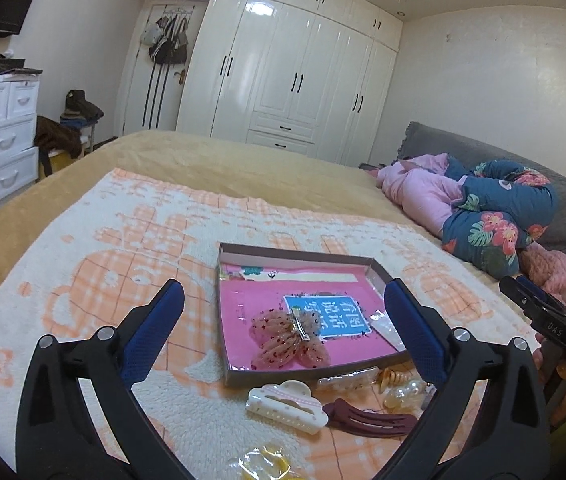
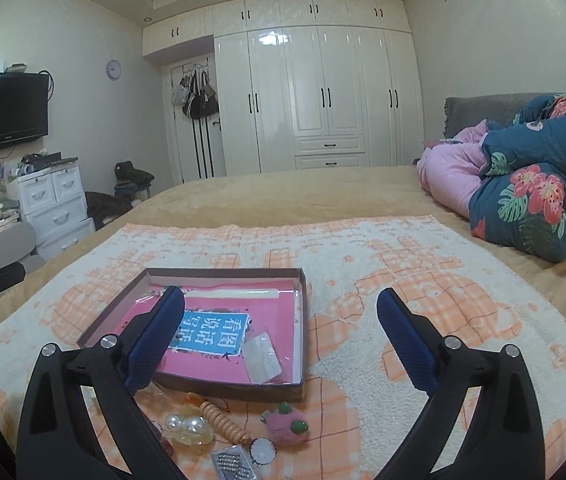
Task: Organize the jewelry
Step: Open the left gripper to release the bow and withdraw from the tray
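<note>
While the shallow box lies near the middle of the blanket as the evident collecting tray, only a pink bow clip rests inside it, toward its near edge; the rest sits loose on the blanket just off that edge: a white claw clip, a maroon clip, a pearl piece, a coiled tie and a pink pompom, presumably awaiting transfer. The left gripper stands wide apart, holding and touching nothing; the right gripper likewise gapes, empty, above the box's near right corner.
</note>
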Tool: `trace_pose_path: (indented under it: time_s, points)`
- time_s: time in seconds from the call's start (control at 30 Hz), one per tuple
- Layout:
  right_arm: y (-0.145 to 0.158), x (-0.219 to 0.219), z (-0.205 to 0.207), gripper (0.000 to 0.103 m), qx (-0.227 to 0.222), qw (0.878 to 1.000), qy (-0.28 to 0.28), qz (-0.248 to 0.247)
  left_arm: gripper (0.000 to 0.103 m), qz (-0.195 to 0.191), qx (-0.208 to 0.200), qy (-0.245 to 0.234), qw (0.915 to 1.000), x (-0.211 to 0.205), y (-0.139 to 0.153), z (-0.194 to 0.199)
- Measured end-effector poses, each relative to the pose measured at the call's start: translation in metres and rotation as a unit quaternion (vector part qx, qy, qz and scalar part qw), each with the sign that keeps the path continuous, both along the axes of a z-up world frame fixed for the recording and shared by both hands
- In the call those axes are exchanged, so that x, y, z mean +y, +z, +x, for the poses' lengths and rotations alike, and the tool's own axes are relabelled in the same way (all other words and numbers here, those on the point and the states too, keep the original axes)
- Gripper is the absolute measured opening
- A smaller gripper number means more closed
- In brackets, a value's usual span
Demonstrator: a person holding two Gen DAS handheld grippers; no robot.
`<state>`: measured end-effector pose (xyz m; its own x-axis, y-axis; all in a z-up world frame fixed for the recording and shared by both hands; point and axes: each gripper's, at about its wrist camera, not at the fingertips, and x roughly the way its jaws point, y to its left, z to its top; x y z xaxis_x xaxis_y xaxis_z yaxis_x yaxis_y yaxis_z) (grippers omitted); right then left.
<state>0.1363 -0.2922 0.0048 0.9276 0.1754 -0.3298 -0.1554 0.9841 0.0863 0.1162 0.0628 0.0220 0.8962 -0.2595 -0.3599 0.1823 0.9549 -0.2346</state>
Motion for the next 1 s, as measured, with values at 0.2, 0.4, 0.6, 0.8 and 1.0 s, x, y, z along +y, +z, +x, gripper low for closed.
trace_pose_path:
  time_s: [0.2,0.4,0.6,0.8,1.0]
  points:
    - [0.008,0.002,-0.014,0.095,-0.018,1.0,0.01,-0.002,0.092,0.002,-0.031,0.006,0.9995,0.002,0.012,-0.018]
    - [0.016,0.006,-0.029,0.095,-0.04,0.999,0.029,-0.013,0.092,0.004,-0.047,0.005,0.9989,0.002,0.016,-0.03]
    - [0.018,0.01,-0.038,0.095,-0.042,0.998,0.044,-0.019,0.092,0.01,-0.039,-0.001,0.9992,-0.001,0.009,-0.038]
    - [0.013,0.012,-0.047,0.095,-0.036,0.997,0.057,-0.027,0.092,0.012,-0.022,-0.005,0.9997,-0.004,-0.001,-0.044]
    - [0.002,0.015,-0.056,0.095,-0.024,0.996,0.07,-0.04,0.092,0.025,-0.001,-0.008,0.9997,-0.006,-0.014,-0.05]
